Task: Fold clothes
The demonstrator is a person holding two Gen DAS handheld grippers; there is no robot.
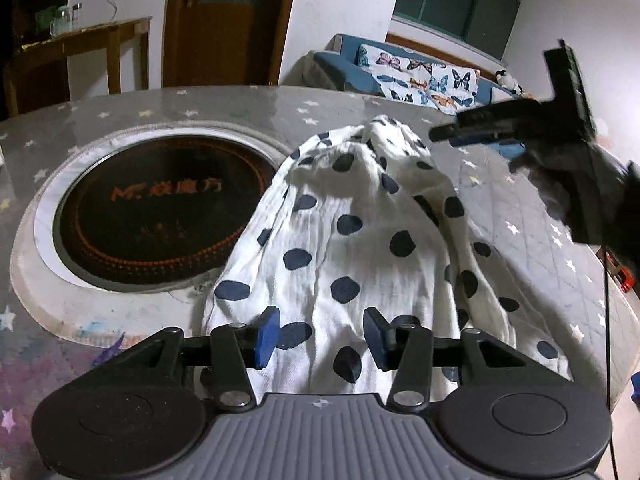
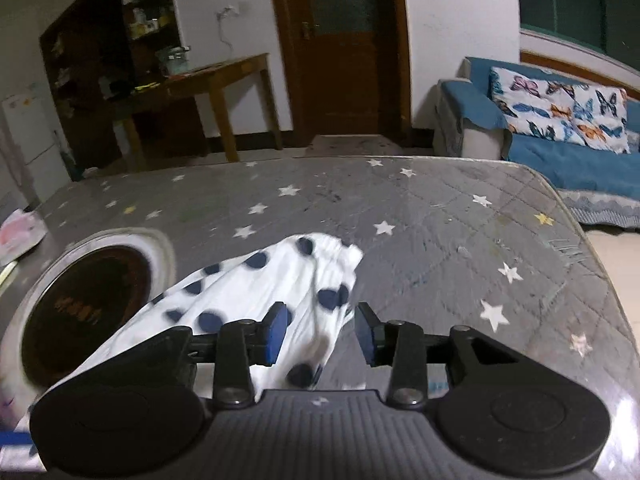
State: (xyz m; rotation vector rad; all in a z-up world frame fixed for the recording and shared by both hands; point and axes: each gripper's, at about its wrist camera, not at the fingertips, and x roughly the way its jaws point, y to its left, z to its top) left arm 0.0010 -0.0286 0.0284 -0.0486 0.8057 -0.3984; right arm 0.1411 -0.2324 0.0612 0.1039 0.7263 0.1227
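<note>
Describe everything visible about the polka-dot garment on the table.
The polka-dot garment is white, crinkled fabric with dark navy dots. It lies unfolded and rumpled on the grey star-print table cover, its far end bunched into a gathered peak, one edge overlapping the round cooktop. The open left gripper and right gripper frame it without clamping it.

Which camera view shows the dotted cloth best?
The left wrist view: the dotted cloth fills the middle, sharp, with folds and dots clear. The right wrist view shows only one blurred end of it, partly hidden behind the gripper.
</note>
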